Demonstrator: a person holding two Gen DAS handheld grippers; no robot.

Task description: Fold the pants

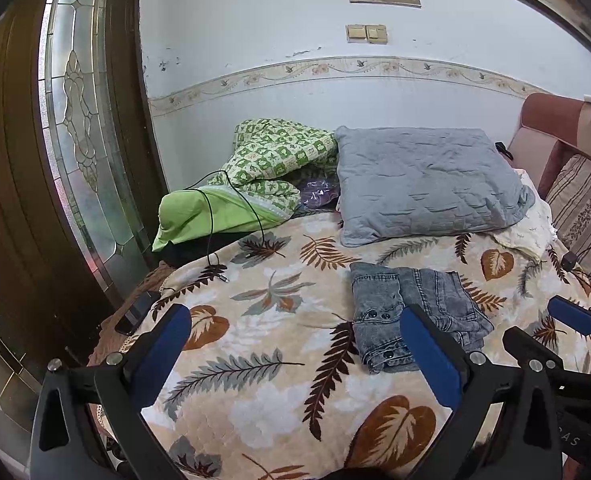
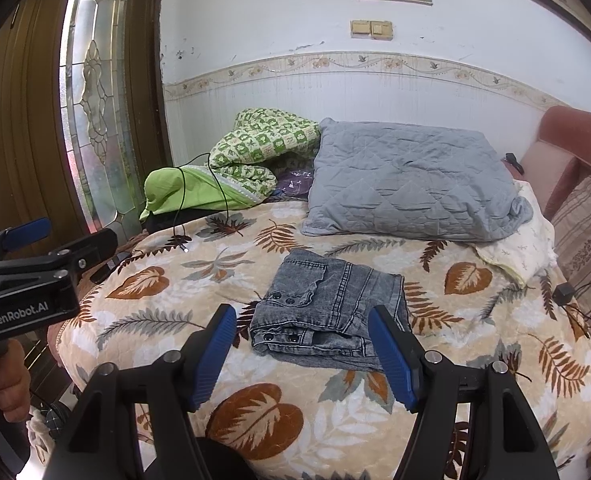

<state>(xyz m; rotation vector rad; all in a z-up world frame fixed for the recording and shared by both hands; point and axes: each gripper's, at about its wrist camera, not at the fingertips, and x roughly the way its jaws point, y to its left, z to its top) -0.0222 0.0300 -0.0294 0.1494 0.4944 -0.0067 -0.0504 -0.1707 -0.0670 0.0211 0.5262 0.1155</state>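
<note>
Leaf-print bedspread (image 2: 255, 408) carries the folded denim pants (image 2: 331, 320) at centre, long axis left-to-right. Right gripper (image 2: 303, 356), released, sits just near of them; left gripper (image 1: 291, 348), also released, lies further left.

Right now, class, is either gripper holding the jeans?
No: the folded jeans lie free on the bedspread, and both grippers, left and right, are open.

I see soft, even daylight in both views, brightest at the frosted glass door panel (image 1: 83, 120) and dimming away from it. Shadows on the bed (image 2: 335, 420) are faint. Fisheye bending curves the wall border (image 1: 335, 72), and dark vignetting fills the corners. Focus is sharp mid-frame.
</note>
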